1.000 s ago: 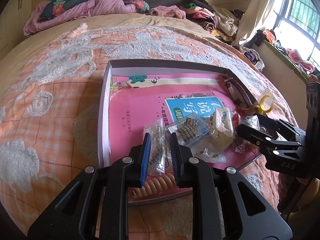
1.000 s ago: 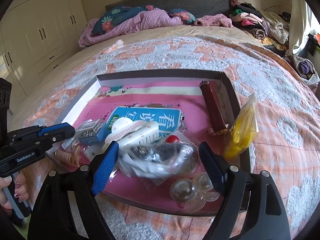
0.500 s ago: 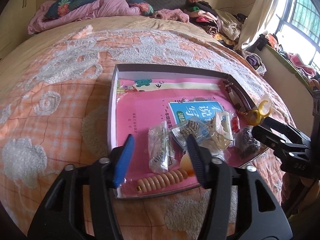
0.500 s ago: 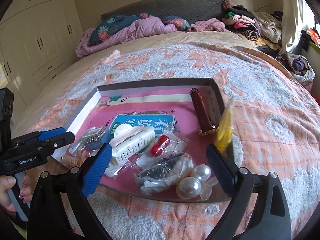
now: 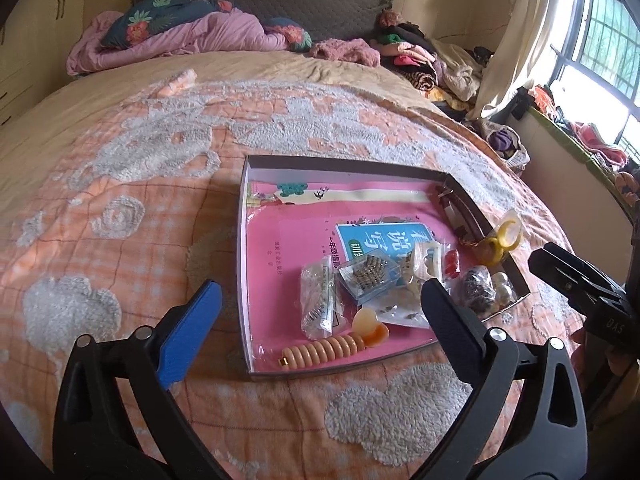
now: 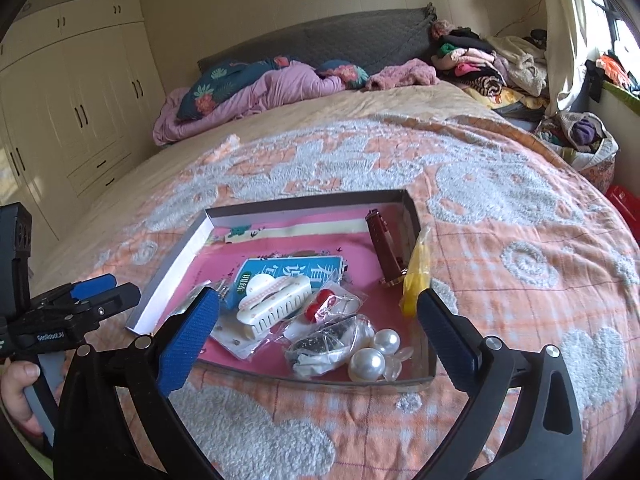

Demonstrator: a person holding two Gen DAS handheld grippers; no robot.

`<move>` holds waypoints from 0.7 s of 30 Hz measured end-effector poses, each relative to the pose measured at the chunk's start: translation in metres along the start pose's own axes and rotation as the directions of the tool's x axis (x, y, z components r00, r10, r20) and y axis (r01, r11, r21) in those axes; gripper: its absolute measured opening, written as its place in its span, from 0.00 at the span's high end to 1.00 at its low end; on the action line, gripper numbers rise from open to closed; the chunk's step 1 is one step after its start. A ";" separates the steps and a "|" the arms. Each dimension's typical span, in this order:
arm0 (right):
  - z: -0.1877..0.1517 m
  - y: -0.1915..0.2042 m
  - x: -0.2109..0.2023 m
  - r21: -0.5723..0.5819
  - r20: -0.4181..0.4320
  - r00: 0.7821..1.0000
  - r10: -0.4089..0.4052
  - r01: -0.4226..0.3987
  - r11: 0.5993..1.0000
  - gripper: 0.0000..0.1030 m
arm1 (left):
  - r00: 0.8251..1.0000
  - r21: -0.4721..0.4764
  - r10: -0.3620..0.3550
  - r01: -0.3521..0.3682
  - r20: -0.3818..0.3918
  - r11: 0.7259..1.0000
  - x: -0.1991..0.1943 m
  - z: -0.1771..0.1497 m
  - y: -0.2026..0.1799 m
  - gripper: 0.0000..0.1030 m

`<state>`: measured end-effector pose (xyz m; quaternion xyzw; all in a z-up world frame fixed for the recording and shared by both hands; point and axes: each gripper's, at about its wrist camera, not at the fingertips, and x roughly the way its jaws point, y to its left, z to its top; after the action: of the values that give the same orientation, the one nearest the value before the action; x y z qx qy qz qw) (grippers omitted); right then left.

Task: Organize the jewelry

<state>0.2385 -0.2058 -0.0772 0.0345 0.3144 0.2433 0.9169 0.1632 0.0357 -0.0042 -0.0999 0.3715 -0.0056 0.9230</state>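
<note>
With both my left tool point(image 5: 316, 304) and right tool point(image 6: 318, 320) just spread and empty, I'd pinch the light, slippery bagged necklace point(image 5: 318, 304) at its crinkly edge, near the tray's point(image 5: 243, 264) front edge.

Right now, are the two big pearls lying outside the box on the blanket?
No, the two big pearls lie inside the box, near its front corner, beside a clear packet.

one shallow box point(image 6: 412, 210), two large pearls point(image 6: 376, 354), one white hair claw point(image 6: 274, 304), one peach spiral hair tie point(image 5: 324, 350), one maroon clip point(image 6: 382, 246), two grippers point(image 5: 320, 300) point(image 6: 318, 314)
</note>
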 end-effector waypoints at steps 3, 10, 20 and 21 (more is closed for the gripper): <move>0.000 0.001 -0.009 -0.004 0.020 1.000 -0.001 0.001 1.000 0.04 | 1.000 -0.001 0.000 0.000 0.007 1.000 -0.005 -0.001 -0.001 0.09; -0.005 0.005 -0.035 -0.012 0.060 0.998 0.009 -0.008 1.000 0.04 | 1.000 -0.006 -0.009 0.009 0.030 1.000 -0.023 -0.004 -0.004 0.09; -0.028 0.022 -0.069 -0.093 0.102 0.995 0.005 0.005 0.996 0.04 | 0.999 0.039 0.007 -0.009 0.050 0.999 -0.044 -0.025 -0.015 0.09; -0.031 0.023 -0.071 -0.098 0.100 0.995 0.005 0.005 0.995 0.04 | 0.999 0.044 0.010 -0.012 0.052 0.999 -0.046 -0.029 -0.017 0.09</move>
<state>0.1618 -0.2218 -0.0577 0.0017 0.2556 0.2563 0.9322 0.1112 0.0180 0.0097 -0.0777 0.3476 -0.0063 0.9344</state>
